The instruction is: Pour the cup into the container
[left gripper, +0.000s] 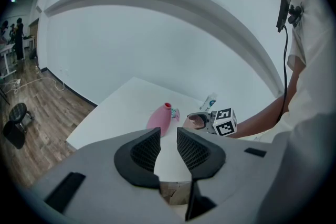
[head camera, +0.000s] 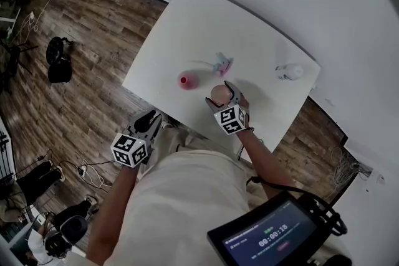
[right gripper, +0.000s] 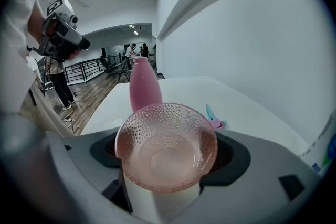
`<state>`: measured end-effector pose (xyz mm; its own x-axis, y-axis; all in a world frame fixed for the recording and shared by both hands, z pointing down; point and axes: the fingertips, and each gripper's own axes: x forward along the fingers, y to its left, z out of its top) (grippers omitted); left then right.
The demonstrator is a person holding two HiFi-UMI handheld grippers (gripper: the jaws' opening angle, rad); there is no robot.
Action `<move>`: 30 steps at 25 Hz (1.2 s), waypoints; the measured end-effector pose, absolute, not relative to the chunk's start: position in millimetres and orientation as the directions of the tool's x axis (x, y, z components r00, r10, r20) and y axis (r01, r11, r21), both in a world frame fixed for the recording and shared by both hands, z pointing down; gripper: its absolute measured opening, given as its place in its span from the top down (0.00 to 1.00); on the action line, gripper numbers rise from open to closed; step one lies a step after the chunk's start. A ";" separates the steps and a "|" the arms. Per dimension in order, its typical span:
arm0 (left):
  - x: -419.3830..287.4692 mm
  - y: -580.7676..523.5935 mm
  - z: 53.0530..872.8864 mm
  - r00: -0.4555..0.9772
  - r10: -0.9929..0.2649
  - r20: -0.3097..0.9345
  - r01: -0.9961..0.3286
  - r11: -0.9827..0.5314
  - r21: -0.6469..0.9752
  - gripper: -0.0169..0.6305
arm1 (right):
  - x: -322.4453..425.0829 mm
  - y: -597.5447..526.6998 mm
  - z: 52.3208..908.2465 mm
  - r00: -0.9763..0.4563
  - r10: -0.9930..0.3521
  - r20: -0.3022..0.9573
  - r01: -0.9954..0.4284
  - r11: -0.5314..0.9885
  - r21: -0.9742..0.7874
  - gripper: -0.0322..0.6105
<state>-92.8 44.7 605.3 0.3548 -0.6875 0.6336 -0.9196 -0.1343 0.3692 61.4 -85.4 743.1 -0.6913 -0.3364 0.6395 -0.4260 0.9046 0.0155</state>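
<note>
My right tongs (head camera: 222,96) grip the cup (right gripper: 167,147) beside the pink bottle (head camera: 186,80); left tongs (left gripper: 168,147) slightly apart, empty; pour looks unstarted.

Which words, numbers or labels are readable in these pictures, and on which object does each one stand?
"00:00:18" on the screen in the head view; the last digit is uncertain.
Smaller lines on that screen: too small to read.
Print on the white bottle: blurred, unreadable.
Marker cubes: patterns only, no words.
</note>
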 end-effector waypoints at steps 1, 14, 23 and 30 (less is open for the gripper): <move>-93.6 44.8 605.5 0.355 -0.688 0.634 -0.920 -0.134 0.369 0.81 | 61.0 -85.5 743.3 -0.693 -0.337 0.638 -0.426 0.904 0.016 0.30; -98.8 48.9 603.2 0.356 -0.682 0.638 -0.919 -0.134 0.370 0.81 | 62.8 -83.4 740.6 -0.699 -0.384 0.604 -0.431 0.899 0.073 0.30; -98.0 55.2 606.8 0.355 -0.678 0.644 -0.921 -0.134 0.367 0.81 | 64.7 -82.3 750.3 -0.689 -0.395 0.607 -0.424 0.899 0.104 0.30; -96.2 61.7 606.9 0.353 -0.678 0.645 -0.921 -0.131 0.366 0.81 | 67.8 -81.8 756.1 -0.687 -0.412 0.598 -0.455 0.886 0.088 0.30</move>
